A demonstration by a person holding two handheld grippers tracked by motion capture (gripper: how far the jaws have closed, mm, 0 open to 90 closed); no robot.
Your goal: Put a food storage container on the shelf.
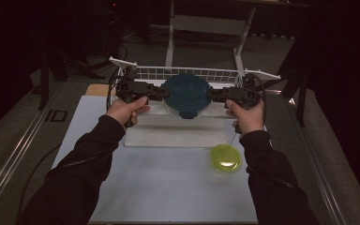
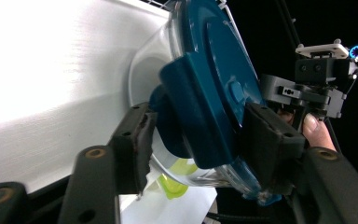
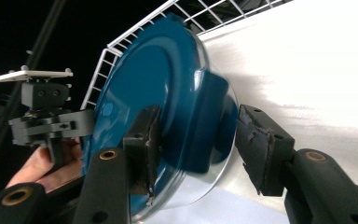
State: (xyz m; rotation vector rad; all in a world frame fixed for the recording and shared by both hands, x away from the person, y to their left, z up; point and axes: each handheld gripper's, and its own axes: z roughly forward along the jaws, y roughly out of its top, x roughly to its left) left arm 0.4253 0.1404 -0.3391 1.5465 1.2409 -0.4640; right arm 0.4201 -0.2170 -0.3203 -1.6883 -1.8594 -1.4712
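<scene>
A round clear container with a dark blue lid (image 1: 186, 93) stands in a white draining tray (image 1: 168, 136). My left gripper (image 1: 163, 92) comes at it from the left and my right gripper (image 1: 212, 93) from the right, each held level by a hand. In the left gripper view the left gripper (image 2: 198, 135) straddles a blue side clasp (image 2: 191, 116) of the lid, its pads close on either side. In the right gripper view the right gripper (image 3: 196, 144) straddles the opposite clasp (image 3: 205, 126). One pad (image 3: 142, 140) lies against the lid top and the other pad (image 3: 261, 149) stands off with a gap.
A yellow-green round lid (image 1: 226, 158) lies on the pale table (image 1: 159, 187) in front of the tray's right corner. A white wire rack wall (image 1: 201, 74) rises behind the container. Table legs and a dark floor lie beyond.
</scene>
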